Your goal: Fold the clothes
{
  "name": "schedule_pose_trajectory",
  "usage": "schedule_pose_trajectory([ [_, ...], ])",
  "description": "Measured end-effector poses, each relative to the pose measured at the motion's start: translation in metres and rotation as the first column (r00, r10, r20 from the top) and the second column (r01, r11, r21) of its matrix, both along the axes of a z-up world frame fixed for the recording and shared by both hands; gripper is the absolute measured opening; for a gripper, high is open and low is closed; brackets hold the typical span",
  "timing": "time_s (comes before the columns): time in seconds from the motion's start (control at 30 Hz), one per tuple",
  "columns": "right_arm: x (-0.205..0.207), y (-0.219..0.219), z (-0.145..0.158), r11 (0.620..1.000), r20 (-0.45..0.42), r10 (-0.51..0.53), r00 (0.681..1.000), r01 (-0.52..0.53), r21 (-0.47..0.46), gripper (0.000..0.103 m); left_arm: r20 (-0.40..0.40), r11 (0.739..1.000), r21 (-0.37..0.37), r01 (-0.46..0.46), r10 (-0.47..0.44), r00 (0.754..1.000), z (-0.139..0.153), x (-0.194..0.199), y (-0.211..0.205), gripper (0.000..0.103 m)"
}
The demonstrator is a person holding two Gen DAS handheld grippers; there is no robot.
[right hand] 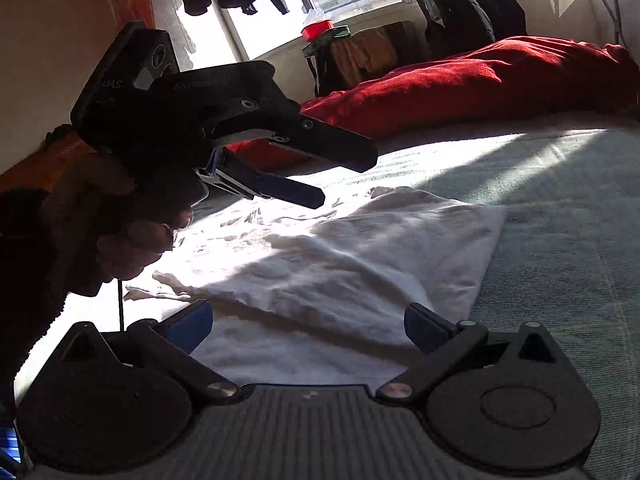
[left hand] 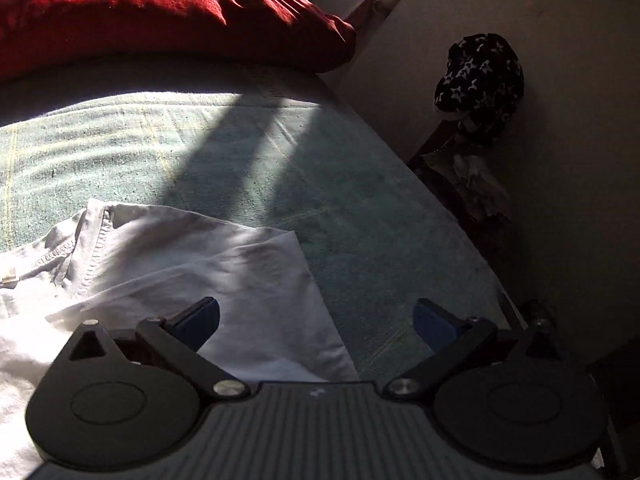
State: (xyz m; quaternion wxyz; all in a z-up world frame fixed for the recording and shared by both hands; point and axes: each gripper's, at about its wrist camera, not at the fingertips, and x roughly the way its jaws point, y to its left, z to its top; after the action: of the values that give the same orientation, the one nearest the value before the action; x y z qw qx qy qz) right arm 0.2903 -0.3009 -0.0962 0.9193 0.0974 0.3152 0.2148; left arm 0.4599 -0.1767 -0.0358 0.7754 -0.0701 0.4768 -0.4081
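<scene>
A white garment (left hand: 192, 264) lies partly folded on the green bedspread (left hand: 360, 208), its stitched collar or hem toward the left. My left gripper (left hand: 316, 316) hovers open just over the garment's right corner, nothing between its blue pads. In the right wrist view the same white garment (right hand: 360, 264) spreads out ahead, one folded layer forming a corner at the right. My right gripper (right hand: 308, 316) stands open over its near edge, holding nothing. A hand holds the left gripper (right hand: 340, 176) above the garment's far left side, jaws apart and pointing right.
A red cushion or blanket (left hand: 160, 16) lies along the head of the bed (right hand: 480, 80). The bed's right edge drops to a wall with a star-patterned dark cloth (left hand: 480, 76). Beyond the bed are a window, hanging dark clothes (right hand: 464, 4) and a stool with a red tub (right hand: 318, 28).
</scene>
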Motion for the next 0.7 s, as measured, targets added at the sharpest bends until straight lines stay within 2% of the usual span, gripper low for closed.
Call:
schedule_pose_trajectory([
  [0.07,-0.001,0.013,-0.006,0.995,-0.015,0.001,1.000,-0.003,-0.102,0.103,-0.037,0.999,0.005,0.034,-0.034,0.999,-0.013,0.006,-0.022,0.102],
  [0.13,-0.004,0.016,-0.007,0.992,-0.010,0.000,1.000,-0.001,-0.125,0.103,-0.065,0.998,0.001,0.060,-0.060,0.996,-0.026,0.013,-0.040,0.102],
  [0.27,-0.002,0.004,-0.008,0.999,-0.025,0.001,1.000,-0.002,-0.043,0.103,-0.030,0.999,0.000,0.049,-0.049,0.998,-0.042,0.029,-0.063,0.102],
  [0.37,-0.001,-0.002,-0.008,1.000,-0.031,0.004,1.000,-0.004,-0.009,0.103,-0.040,1.000,-0.021,0.001,-0.002,0.999,-0.045,0.043,-0.068,0.102],
  [0.47,-0.002,-0.001,-0.008,1.000,-0.027,0.008,1.000,-0.008,-0.012,0.103,-0.058,0.999,-0.011,-0.037,0.036,0.998,-0.034,0.042,-0.064,0.102],
  [0.6,-0.007,0.003,-0.003,0.999,-0.017,0.002,1.000,-0.003,-0.039,0.103,0.062,0.998,0.062,-0.016,0.012,0.998,0.009,0.017,-0.043,0.102],
  [0.7,-0.013,0.004,0.004,0.998,-0.002,-0.010,1.000,0.010,-0.055,0.103,0.076,0.998,0.059,-0.033,0.029,0.997,0.030,0.002,-0.015,0.102],
])
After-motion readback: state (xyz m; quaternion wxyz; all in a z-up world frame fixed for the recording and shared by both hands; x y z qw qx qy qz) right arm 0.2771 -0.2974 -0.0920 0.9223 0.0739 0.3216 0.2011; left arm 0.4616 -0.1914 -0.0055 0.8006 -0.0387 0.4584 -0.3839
